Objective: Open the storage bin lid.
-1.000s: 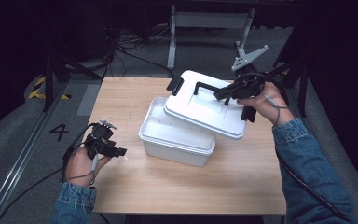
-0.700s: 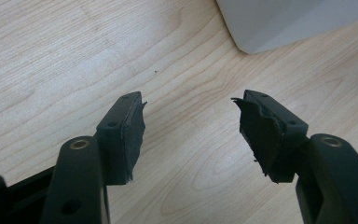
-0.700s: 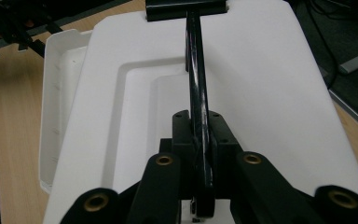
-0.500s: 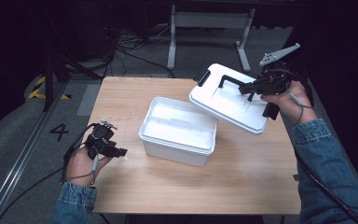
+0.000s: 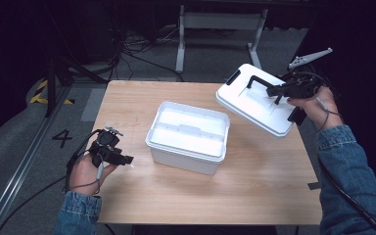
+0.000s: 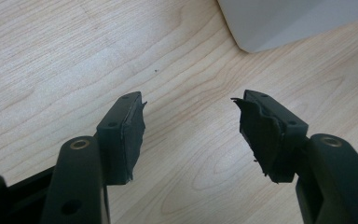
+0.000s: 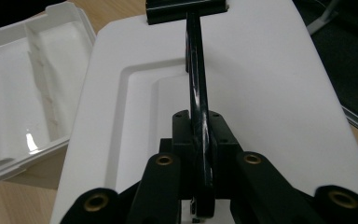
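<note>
A white plastic box stands open in the middle of the wooden table, its inside bare. My right gripper is shut on the black handle of the white lid, which hangs tilted in the air over the table's far right, clear of the box. The lid spreads under the jaws in the right gripper view. Near the table's left edge my left gripper rests low, open, with only bare wood between its pads. A corner of the box lies ahead of it.
A metal stand and cables lie on the dark floor beyond the far edge. A grey rail and a floor marking "4" run along the left. The table's front half is bare wood.
My right gripper has carried the lid up and to the right, off the box, so the box's inside now lies uncovered. The left gripper has not moved.
</note>
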A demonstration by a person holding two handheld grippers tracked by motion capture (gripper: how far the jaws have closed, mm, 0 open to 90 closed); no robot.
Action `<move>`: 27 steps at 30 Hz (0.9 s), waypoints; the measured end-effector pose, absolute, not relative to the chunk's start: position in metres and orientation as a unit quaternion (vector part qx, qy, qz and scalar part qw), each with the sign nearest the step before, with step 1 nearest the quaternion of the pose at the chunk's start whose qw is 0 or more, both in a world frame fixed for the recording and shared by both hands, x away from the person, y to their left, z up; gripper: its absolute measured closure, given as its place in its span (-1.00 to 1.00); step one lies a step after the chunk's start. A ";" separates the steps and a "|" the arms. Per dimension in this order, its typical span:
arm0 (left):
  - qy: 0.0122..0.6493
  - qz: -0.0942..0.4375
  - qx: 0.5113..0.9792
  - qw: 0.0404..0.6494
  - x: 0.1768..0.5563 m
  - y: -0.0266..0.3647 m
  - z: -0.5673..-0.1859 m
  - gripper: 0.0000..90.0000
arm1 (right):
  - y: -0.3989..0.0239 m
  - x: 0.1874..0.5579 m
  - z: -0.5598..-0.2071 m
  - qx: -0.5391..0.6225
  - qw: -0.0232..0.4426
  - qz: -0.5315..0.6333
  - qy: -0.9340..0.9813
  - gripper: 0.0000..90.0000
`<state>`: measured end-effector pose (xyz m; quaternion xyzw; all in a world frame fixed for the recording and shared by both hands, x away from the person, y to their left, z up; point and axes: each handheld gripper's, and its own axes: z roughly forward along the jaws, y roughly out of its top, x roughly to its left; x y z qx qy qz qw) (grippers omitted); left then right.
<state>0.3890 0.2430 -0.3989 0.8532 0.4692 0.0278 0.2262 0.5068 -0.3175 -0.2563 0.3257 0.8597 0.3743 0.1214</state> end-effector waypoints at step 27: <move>0.471 0.026 0.853 0.224 0.391 0.242 -0.402 -0.10 | -0.352 0.521 -0.329 0.395 0.109 0.346 0.844 0.87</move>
